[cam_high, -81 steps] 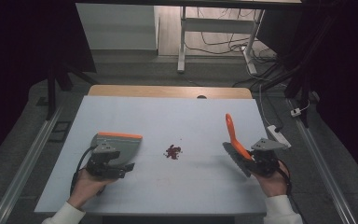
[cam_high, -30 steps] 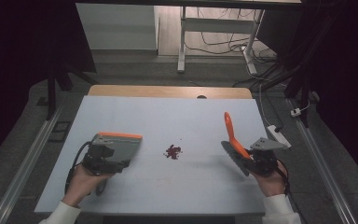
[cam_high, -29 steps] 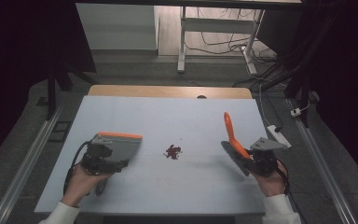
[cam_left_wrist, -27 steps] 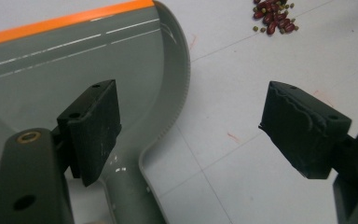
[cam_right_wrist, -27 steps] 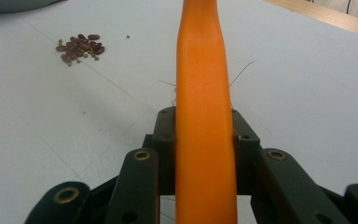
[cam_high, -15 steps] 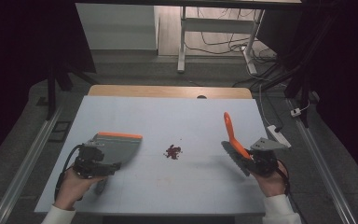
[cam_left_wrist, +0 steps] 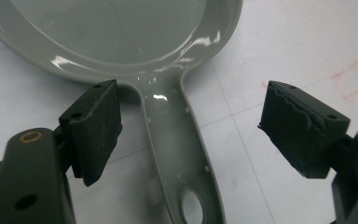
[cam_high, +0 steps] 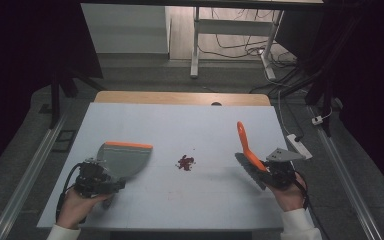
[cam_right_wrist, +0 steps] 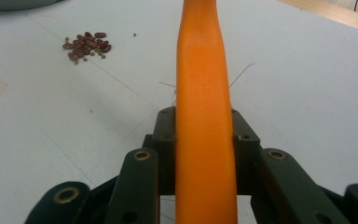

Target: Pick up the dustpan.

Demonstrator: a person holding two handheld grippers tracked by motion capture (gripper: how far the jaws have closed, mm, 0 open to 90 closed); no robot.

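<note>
A grey dustpan point(cam_high: 125, 157) with an orange front edge lies flat on the left of the white table point(cam_high: 180, 115). My left gripper point(cam_high: 104, 183) sits at its near end, open. In the left gripper view the gripper point(cam_left_wrist: 191, 109) has its jaws wide apart either side of the dustpan's handle point(cam_left_wrist: 182, 149), not touching it. A small pile of dark red beans point(cam_high: 185, 162) lies mid-table. My right gripper point(cam_high: 264, 170) is shut on a brush point(cam_high: 244, 142) with an orange handle and dark bristles. The right gripper view has the gripper point(cam_right_wrist: 203, 128) clamped on the orange handle point(cam_right_wrist: 203, 84), with the beans point(cam_right_wrist: 86, 46) beyond at upper left.
A wooden strip point(cam_high: 180, 97) runs along the table's far edge. Metal rails point(cam_high: 30, 175) flank the table on both sides. A white power strip point(cam_high: 300, 145) lies by the right edge. Faint red marks point(cam_left_wrist: 354, 79) stain the tabletop.
My left hand has drawn back toward the near left corner, while the dustpan stays where it was. The right hand and brush have held still.
</note>
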